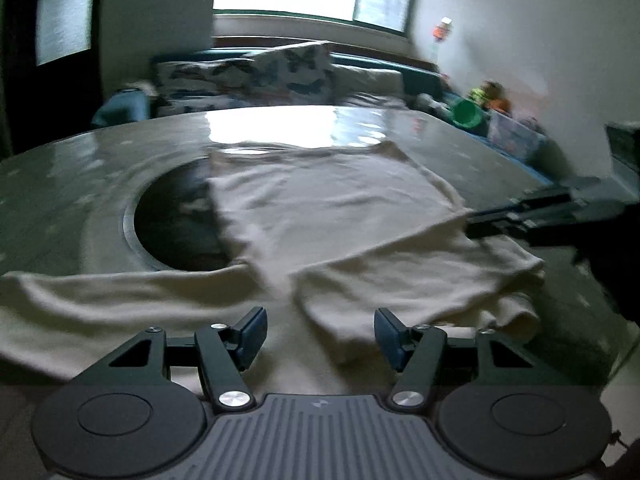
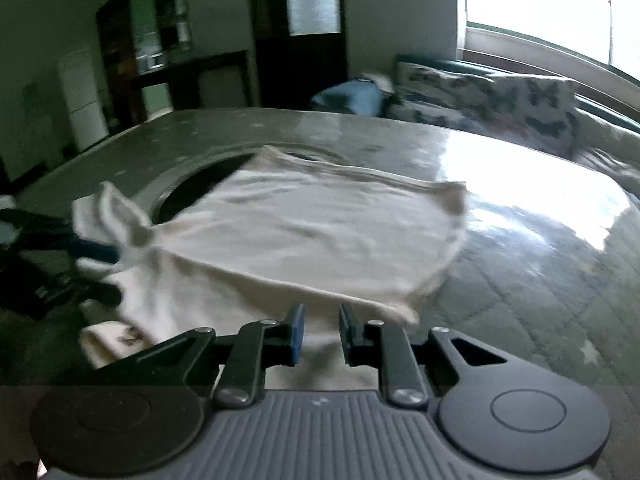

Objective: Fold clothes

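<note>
A cream long-sleeved garment (image 1: 328,208) lies spread on the grey-green quilted table (image 1: 72,184), with one part folded across its near side. My left gripper (image 1: 320,336) hovers over the near edge, jaws wide apart, cloth lying under and between them without being pinched. In the right wrist view the same garment (image 2: 312,232) bunches up around the left gripper (image 2: 100,272) at the left. My right gripper (image 2: 322,334) sits at the garment's near right edge with a narrow gap between its pads and nothing clamped. It also shows as the right gripper (image 1: 476,226) at the cloth's right edge.
A dark round recess (image 1: 176,220) in the table is half covered by the garment. Beyond the table stands a sofa with butterfly cushions (image 1: 280,72). A green bucket (image 1: 466,114) and toys sit at the far right. The glossy table top (image 2: 520,208) stretches to the right.
</note>
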Action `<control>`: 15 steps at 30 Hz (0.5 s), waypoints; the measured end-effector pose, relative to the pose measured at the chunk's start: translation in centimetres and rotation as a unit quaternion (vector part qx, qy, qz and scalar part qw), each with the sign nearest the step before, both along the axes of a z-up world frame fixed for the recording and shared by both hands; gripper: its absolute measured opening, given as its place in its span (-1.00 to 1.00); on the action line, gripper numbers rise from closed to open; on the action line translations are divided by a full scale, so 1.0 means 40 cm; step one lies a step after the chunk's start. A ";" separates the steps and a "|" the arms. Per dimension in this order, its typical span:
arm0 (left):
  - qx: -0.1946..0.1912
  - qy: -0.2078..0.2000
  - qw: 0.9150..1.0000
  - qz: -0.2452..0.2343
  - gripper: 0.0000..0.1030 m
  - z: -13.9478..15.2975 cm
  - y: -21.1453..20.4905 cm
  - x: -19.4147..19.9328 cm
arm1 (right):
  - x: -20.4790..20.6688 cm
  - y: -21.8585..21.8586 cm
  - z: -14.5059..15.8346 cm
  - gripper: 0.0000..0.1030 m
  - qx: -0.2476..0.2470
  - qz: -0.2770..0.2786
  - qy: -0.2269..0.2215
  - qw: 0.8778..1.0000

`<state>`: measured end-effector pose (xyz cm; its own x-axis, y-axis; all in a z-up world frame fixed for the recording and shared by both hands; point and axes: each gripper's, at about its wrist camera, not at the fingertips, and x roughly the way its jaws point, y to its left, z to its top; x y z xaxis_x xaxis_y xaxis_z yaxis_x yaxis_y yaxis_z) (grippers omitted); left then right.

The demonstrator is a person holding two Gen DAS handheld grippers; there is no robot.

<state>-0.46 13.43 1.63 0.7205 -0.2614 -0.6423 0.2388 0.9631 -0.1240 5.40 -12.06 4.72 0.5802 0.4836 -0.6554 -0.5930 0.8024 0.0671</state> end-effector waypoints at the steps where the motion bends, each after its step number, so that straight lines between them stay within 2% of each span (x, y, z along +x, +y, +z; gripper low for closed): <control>1: -0.002 -0.001 1.000 0.015 0.20 0.004 0.018 -0.005 | -0.006 0.014 0.003 -0.58 0.002 0.012 0.002 1.000; 6: 0.003 -0.015 0.992 0.122 0.23 0.033 0.127 -0.031 | -0.031 0.097 0.014 -0.57 0.018 0.083 0.019 0.996; 8: 0.009 -0.022 0.986 0.168 0.24 0.042 0.170 -0.040 | -0.040 0.129 0.015 -0.54 0.026 0.113 0.029 0.993; 11: 0.009 -0.018 0.974 0.226 0.24 0.042 0.233 -0.041 | -0.062 0.183 0.011 -0.36 0.024 0.162 0.037 0.986; 15: 0.002 -0.003 0.959 0.284 0.24 0.031 0.304 -0.031 | -0.083 0.240 -0.010 -0.34 -0.002 0.200 0.036 0.979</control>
<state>-1.72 25.57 2.88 0.7499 0.1765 -0.6375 -0.3229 0.9388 -0.1199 2.08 -2.48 4.31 0.2979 0.6598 -0.6899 -0.8534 0.5080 0.1173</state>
